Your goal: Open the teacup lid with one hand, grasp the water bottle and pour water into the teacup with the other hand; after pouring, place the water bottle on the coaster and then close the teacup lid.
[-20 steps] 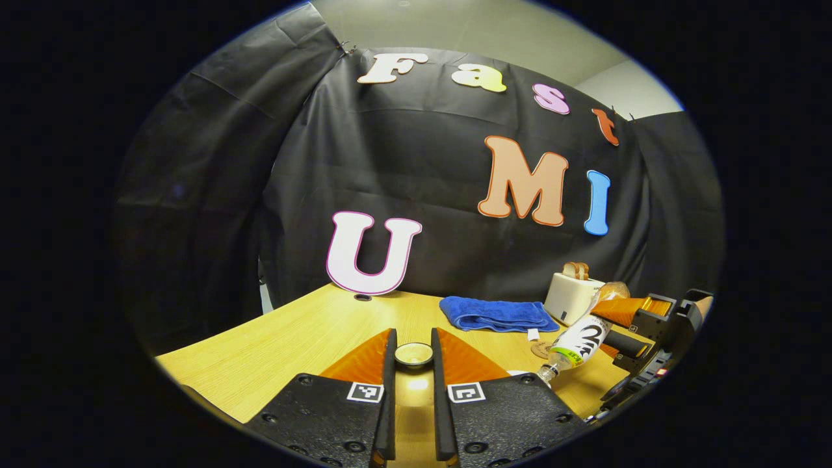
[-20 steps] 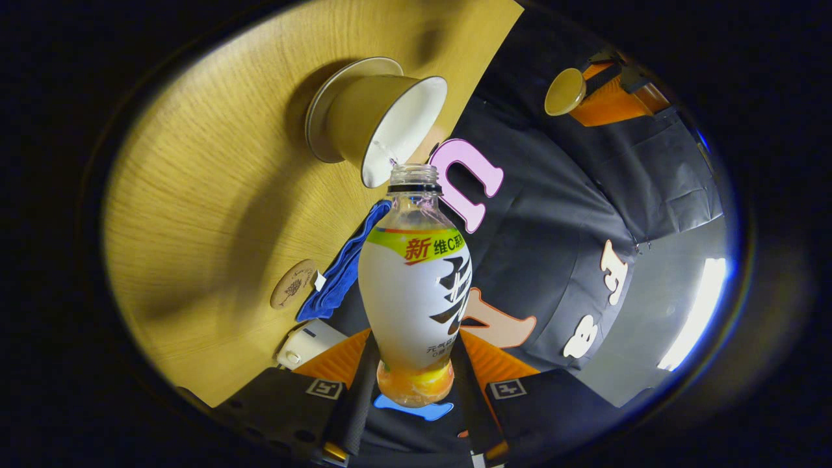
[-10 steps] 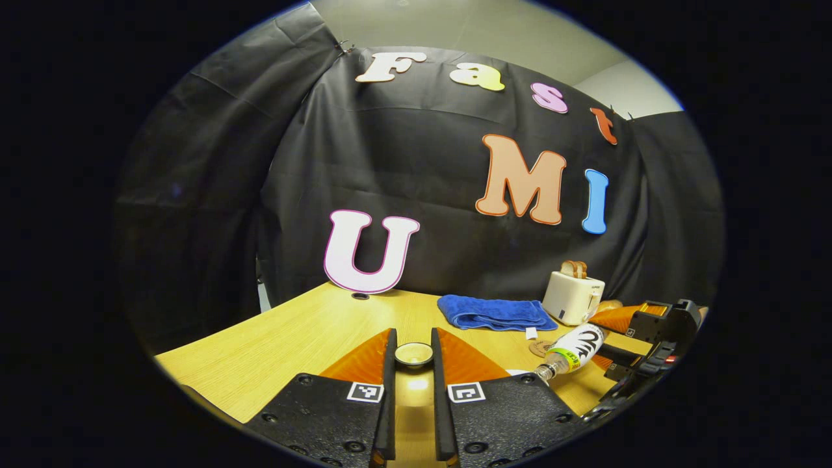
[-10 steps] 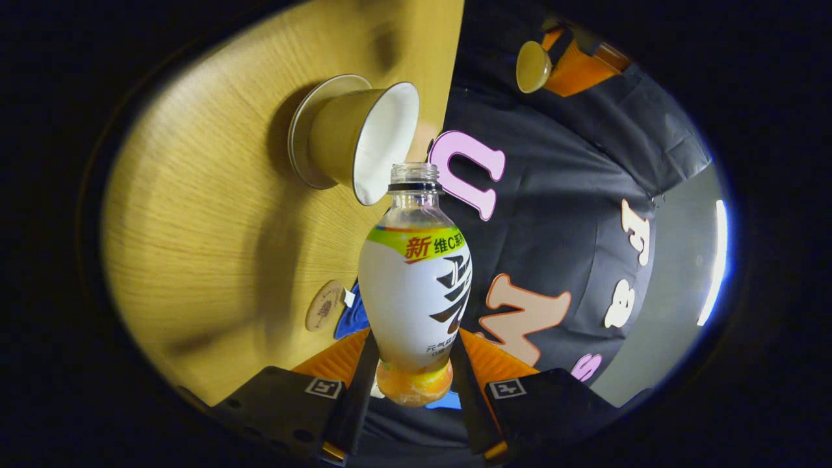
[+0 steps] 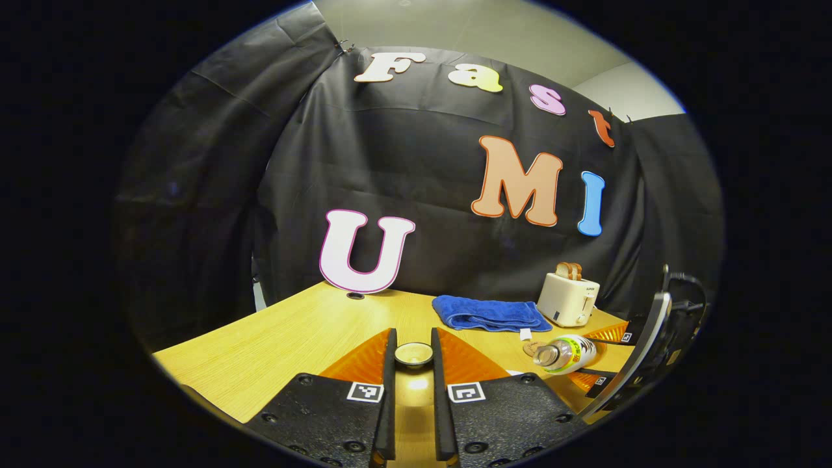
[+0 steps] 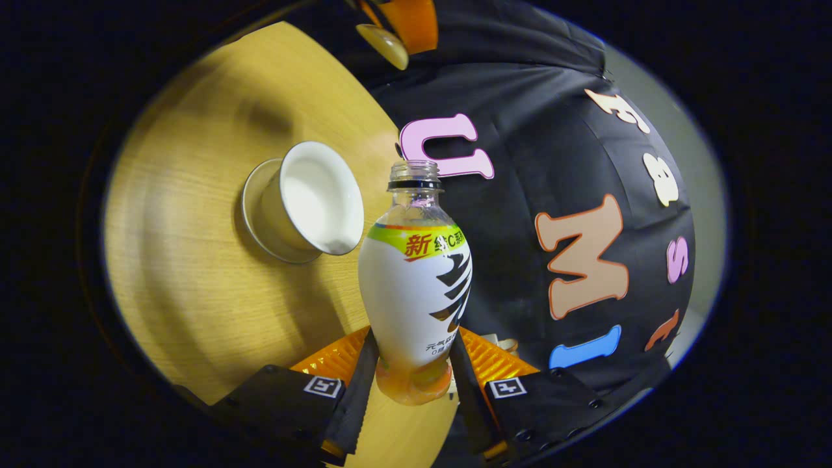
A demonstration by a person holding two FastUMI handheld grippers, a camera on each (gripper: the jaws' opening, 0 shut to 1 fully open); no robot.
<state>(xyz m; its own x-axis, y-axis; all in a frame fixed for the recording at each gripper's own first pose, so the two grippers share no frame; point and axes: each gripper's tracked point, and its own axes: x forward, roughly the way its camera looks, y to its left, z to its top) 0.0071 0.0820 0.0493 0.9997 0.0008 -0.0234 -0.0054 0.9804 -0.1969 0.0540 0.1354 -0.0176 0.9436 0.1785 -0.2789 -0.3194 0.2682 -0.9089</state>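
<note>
Fingers [image 6: 364, 383] of the right gripper [image 6: 408, 390] are clamped on the lower body of the bottle [image 6: 415, 286], one pressing each side, and the bottle has no cap on, so that open neck is the worry. Its mouth sits just beside the rim of the teacup [image 6: 305, 201], not over it, and the cup stands uncovered on its saucer on the desk [image 6: 195, 292]. If any liquid remains and the bottle is tipped, it lands on the wood and not in the cup. The grip is low, near the base, so a quick swing toward the coaster [image 5: 534, 348] could make the top wobble or the smooth plastic slide between the fingers. Over on the other side, the left gripper [image 5: 413, 364] has its fingers pinched on the small lid [image 5: 413, 353], held up off the desk. That is a thin hold on a little knob; a tilt could let it slip and drop. Seen from there, the bottle [image 5: 564, 353] lies almost sideways near the coaster, with a blue towel [image 5: 491, 313] and a toaster [image 5: 569, 299] close behind, so a careless set-down risks missing the coaster or toppling the bottle.
</note>
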